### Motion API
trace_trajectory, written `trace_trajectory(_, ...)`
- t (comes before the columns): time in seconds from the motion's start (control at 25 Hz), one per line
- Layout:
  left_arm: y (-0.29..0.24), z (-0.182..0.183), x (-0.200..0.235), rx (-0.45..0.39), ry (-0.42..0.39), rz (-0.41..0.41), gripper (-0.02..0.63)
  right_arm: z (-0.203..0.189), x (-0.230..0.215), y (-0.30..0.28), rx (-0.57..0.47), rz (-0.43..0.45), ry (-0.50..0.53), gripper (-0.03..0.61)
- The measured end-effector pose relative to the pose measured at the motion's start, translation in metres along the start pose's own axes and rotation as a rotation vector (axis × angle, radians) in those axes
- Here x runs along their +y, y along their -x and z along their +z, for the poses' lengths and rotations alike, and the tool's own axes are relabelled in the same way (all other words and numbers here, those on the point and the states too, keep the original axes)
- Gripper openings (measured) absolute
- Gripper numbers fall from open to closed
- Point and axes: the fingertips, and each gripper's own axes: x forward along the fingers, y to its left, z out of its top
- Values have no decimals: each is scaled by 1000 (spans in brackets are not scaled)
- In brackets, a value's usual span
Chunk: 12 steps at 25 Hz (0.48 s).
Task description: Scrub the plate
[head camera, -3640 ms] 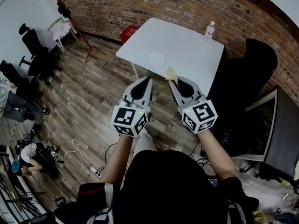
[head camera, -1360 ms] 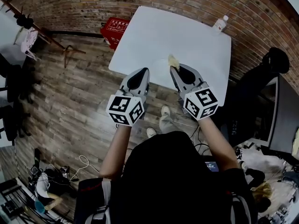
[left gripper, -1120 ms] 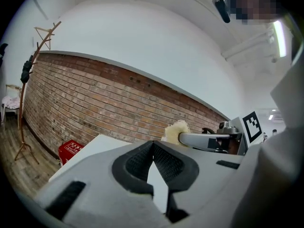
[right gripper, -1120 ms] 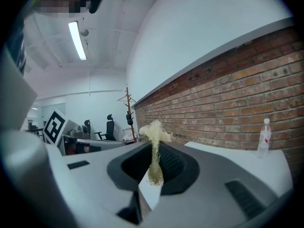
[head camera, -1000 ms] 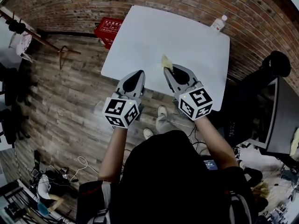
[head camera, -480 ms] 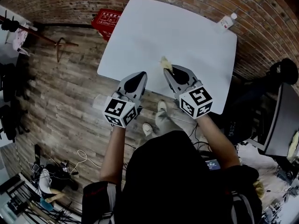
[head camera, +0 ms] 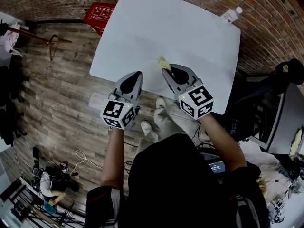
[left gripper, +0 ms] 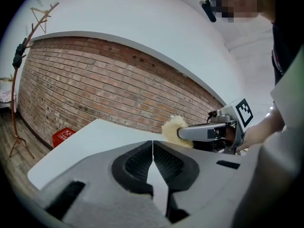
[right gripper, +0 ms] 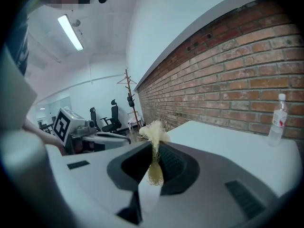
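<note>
My right gripper (head camera: pixel 166 71) is shut on a yellow scrubbing sponge (head camera: pixel 162 62), held just over the near edge of the white table (head camera: pixel 190 37). In the right gripper view the sponge (right gripper: pixel 153 133) sticks up from between the closed jaws (right gripper: pixel 154 151). To the left and level with it, my left gripper (head camera: pixel 137 75) is shut with nothing in it; its pads (left gripper: pixel 142 161) meet. The left gripper view shows the sponge (left gripper: pixel 174 126) in the right gripper (left gripper: pixel 186 133). I cannot make out the plate against the white tabletop.
A plastic bottle (head camera: pixel 231 15) stands at the table's far right corner, by the brick wall (head camera: pixel 266 27). A red crate (head camera: pixel 100 12) sits on the wooden floor left of the table. A coat rack (left gripper: pixel 20 56) and office chairs (right gripper: pixel 112 118) stand further off.
The person has walked up to the table, which now lies closer and larger. Both grippers have reached its near edge, the right one still holding the sponge.
</note>
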Motion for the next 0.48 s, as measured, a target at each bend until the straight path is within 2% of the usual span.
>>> trace_trajectory(0.48,-25,-31,12,84,-47,-39,18,-24,-11,-20,55,13,2,46)
